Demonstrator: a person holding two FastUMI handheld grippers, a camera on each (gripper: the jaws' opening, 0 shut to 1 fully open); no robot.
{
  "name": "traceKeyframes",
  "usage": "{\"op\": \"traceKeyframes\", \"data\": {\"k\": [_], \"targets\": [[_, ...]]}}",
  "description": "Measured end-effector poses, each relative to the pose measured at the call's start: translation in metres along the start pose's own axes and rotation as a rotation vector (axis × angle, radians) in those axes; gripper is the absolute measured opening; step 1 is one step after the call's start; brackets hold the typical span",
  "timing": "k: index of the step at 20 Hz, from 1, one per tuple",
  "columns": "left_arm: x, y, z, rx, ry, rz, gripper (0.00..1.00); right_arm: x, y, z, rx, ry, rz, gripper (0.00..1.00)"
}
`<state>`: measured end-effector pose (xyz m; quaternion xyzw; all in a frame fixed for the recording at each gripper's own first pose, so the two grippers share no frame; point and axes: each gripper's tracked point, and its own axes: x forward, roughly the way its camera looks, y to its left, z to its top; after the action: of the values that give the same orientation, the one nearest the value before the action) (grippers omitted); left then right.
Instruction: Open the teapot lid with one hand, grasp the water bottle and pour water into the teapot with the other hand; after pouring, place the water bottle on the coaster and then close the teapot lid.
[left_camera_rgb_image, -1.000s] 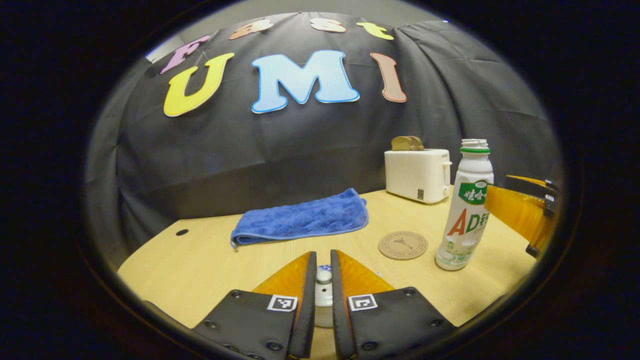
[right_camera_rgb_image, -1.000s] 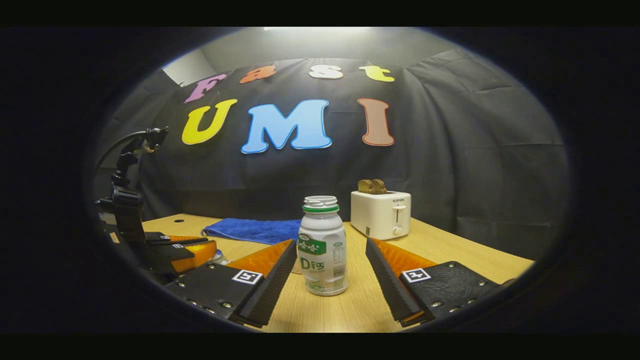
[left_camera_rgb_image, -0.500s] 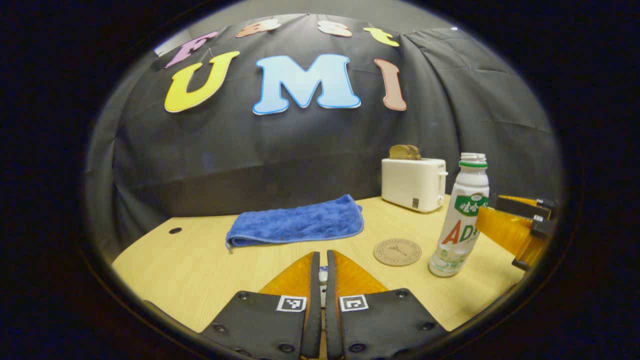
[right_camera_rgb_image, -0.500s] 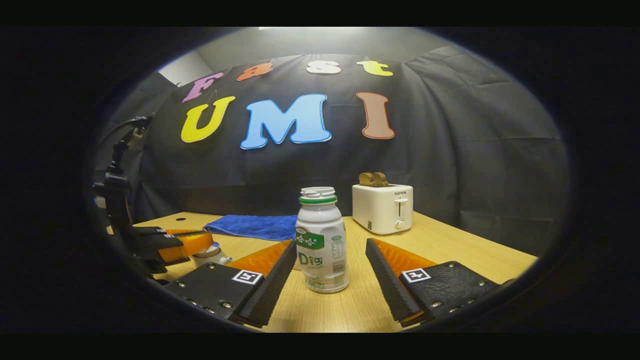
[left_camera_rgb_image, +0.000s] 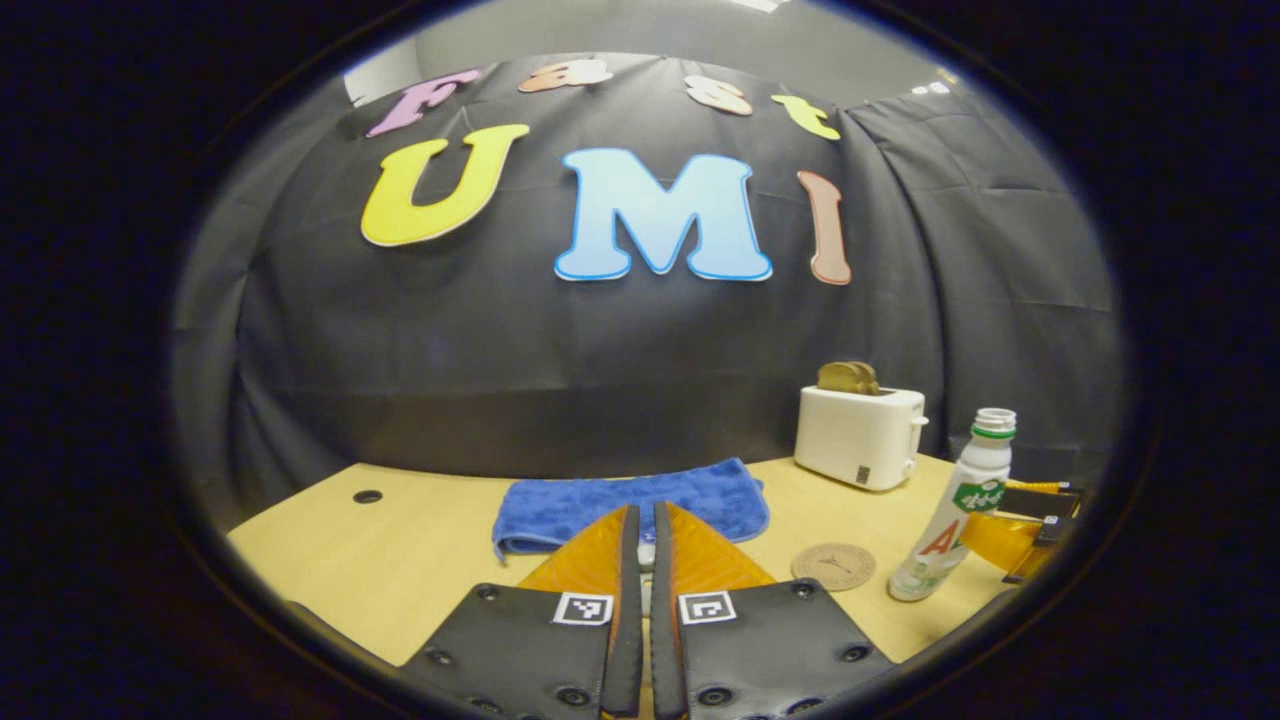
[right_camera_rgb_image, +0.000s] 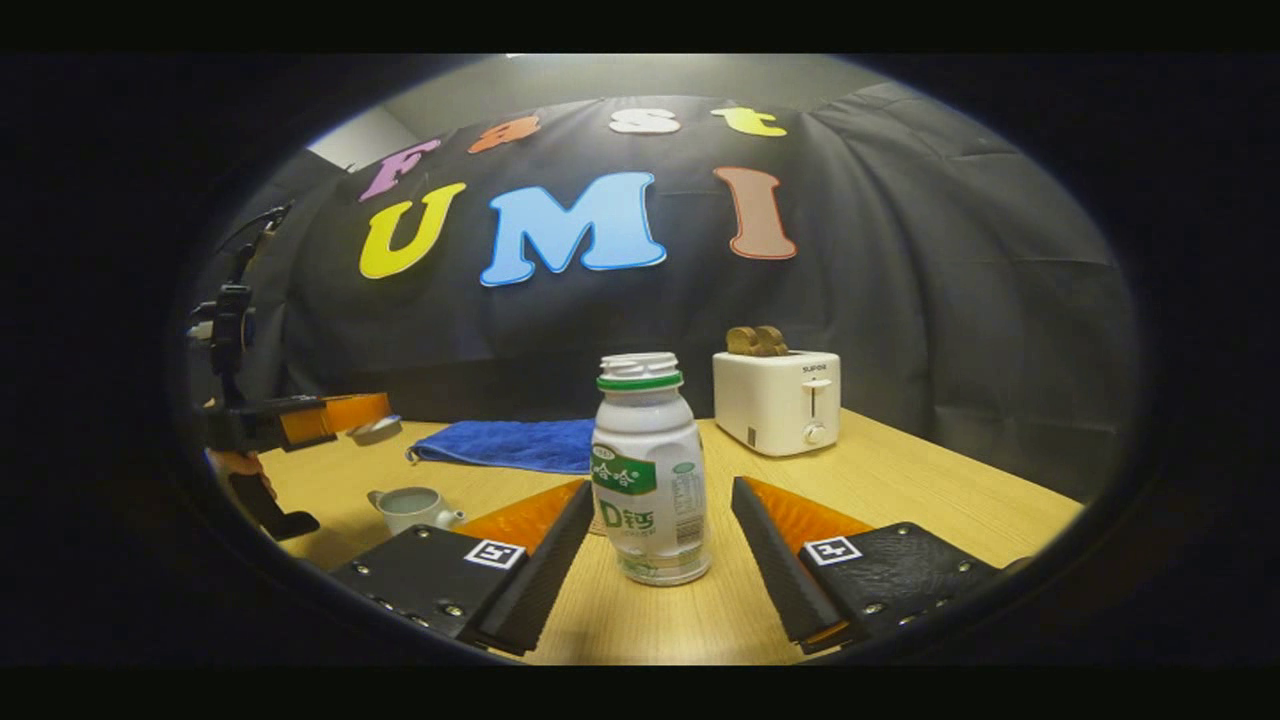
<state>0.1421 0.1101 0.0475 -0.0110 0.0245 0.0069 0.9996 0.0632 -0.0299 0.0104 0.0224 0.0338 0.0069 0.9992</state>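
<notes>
In the left gripper view my left gripper is shut on the white teapot lid, of which just a sliver shows between the fingers. The right gripper view shows that gripper holding the lid in the air above the open white teapot. The white water bottle with a green band stands upright, uncapped, on the table. My right gripper is open with a finger on each side of the bottle, not touching it. The round cork coaster lies just left of the bottle.
A folded blue towel lies at the back of the wooden table. A white toaster with bread in it stands at the back right. A hand holds the left gripper.
My left gripper has risen with the lid, lifting it off the teapot, which now stands open. My right gripper has moved slightly closer to the bottle and stays open.
</notes>
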Motion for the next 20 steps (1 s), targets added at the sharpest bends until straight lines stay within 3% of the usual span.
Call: {"op": "traceKeyframes", "data": {"k": [2, 3, 5, 11, 13, 14, 20], "targets": [[0.006, 0.024, -0.004, 0.011, 0.004, 0.027, 0.14, 0.004, 0.002, -0.002, -0.009, 0.007, 0.000, 0.86], [0.007, 0.034, -0.008, 0.017, 0.009, 0.041, 0.07, 0.006, 0.002, -0.004, -0.012, 0.011, -0.001, 0.86], [0.007, 0.052, -0.014, 0.013, 0.018, 0.064, 0.14, 0.011, 0.004, -0.006, -0.018, 0.020, -0.001, 0.86], [0.007, 0.074, -0.030, -0.013, 0.037, 0.099, 0.10, 0.021, 0.006, -0.014, -0.084, 0.047, -0.002, 0.86], [0.008, 0.076, -0.034, -0.020, 0.041, 0.102, 0.14, 0.025, 0.004, -0.015, -0.114, 0.053, -0.012, 0.83], [0.008, 0.078, -0.034, -0.023, 0.042, 0.105, 0.10, 0.023, 0.006, -0.014, -0.118, 0.056, -0.019, 0.76], [0.006, 0.092, -0.039, -0.028, 0.049, 0.130, 0.14, 0.027, 0.014, -0.011, -0.233, 0.065, -0.028, 0.75]]}}
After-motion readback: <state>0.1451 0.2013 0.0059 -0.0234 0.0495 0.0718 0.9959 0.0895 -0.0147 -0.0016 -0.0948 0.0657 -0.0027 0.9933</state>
